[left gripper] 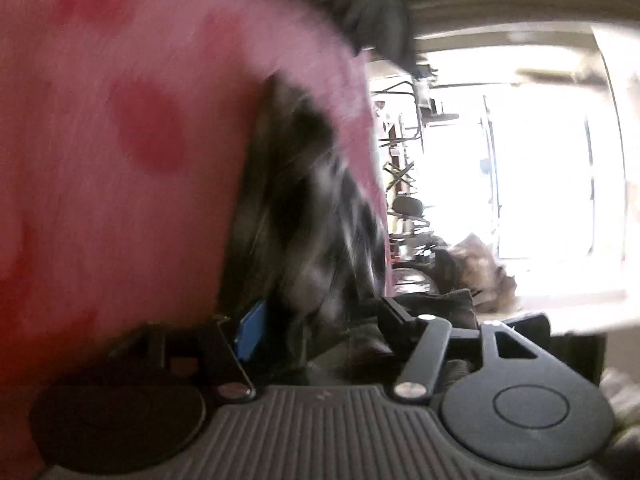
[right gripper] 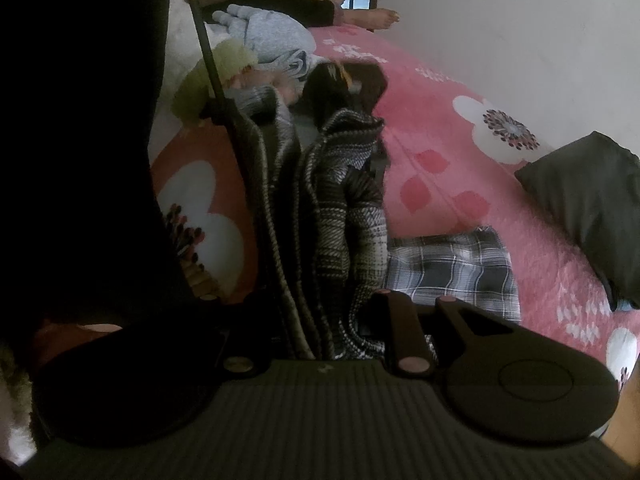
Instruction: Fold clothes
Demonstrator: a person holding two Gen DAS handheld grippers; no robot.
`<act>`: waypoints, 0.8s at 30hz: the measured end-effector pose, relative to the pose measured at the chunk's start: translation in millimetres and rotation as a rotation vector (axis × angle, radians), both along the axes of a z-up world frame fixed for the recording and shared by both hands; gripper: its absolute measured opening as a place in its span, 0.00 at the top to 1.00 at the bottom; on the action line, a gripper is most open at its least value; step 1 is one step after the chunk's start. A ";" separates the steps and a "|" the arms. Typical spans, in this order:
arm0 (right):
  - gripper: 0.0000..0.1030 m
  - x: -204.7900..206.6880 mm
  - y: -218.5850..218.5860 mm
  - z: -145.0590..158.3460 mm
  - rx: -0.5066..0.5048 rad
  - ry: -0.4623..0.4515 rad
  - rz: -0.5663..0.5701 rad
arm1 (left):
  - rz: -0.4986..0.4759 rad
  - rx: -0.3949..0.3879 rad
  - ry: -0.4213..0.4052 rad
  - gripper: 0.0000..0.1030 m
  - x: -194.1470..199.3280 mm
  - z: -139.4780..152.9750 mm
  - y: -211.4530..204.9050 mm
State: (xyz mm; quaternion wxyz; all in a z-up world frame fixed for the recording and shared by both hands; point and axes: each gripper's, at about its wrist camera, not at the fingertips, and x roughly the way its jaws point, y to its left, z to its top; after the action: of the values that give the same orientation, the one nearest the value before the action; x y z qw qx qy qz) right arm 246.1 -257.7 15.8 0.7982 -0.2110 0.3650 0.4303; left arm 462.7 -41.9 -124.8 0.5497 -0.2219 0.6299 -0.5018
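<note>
Currently right tongs (right gripper: 320, 320) are nearly closed, pinching the black-and-white woven garment (right gripper: 348, 208); the cloth hangs bunched in vertical folds straight ahead of them, over the pink floral bed cover (right gripper: 460, 168). Left tongs (left gripper: 316, 320) stand about half open with the same patterned cloth (left gripper: 304, 200) in the gap, but the view is motion-blurred and I can't see the pads pressing on it, so no grip there. Blue pad (left gripper: 252, 332) shows on the left side of the gap.

Edges and room: a folded plaid piece (right gripper: 452, 272) lies flat just right of the hanging garment. A dark folded item (right gripper: 592, 208) sits near the bed's right edge, by the wall. Open pink cover between those two. Pile of unfolded clothes (right gripper: 264, 44) further back, and a person's bare feet (right gripper: 372, 12) beyond it.
</note>
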 end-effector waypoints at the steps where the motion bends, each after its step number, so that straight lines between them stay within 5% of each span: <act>1: 0.83 0.1 0.6 0.1 -0.002 -0.001 0.003 | -0.003 0.008 -0.043 0.38 1.1 5.8 -2.9; 5: 0.83 1.6 1.5 0.1 -0.008 -0.008 0.012 | -0.014 0.117 -0.223 0.42 1.2 18.1 -29.0; 7: 0.83 2.1 2.0 -0.3 -0.011 -0.010 0.012 | -0.060 0.127 -0.300 0.68 -6.1 20.6 -49.5; 9: 0.83 1.9 2.8 -0.2 -0.013 -0.012 0.013 | -0.102 0.125 -0.289 0.84 -9.2 15.8 -63.1; 12: 0.83 3.1 3.5 0.1 -0.017 -0.011 0.017 | -0.082 0.133 -0.192 0.81 -0.2 3.5 -66.2; 16: 0.83 6.7 4.0 1.6 -0.020 -0.007 0.030 | -0.023 0.113 -0.272 0.50 3.4 16.9 -64.4; 24: 0.83 25.0 -2.3 -1.9 -0.019 0.005 0.047 | 0.106 0.106 -0.383 0.50 27.7 37.8 -73.4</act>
State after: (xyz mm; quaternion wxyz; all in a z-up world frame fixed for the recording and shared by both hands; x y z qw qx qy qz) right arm 271.2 -260.0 13.9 0.7849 -0.2262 0.3660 0.4459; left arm 490.4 -115.3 -87.0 0.6961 -0.1260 0.5267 -0.4713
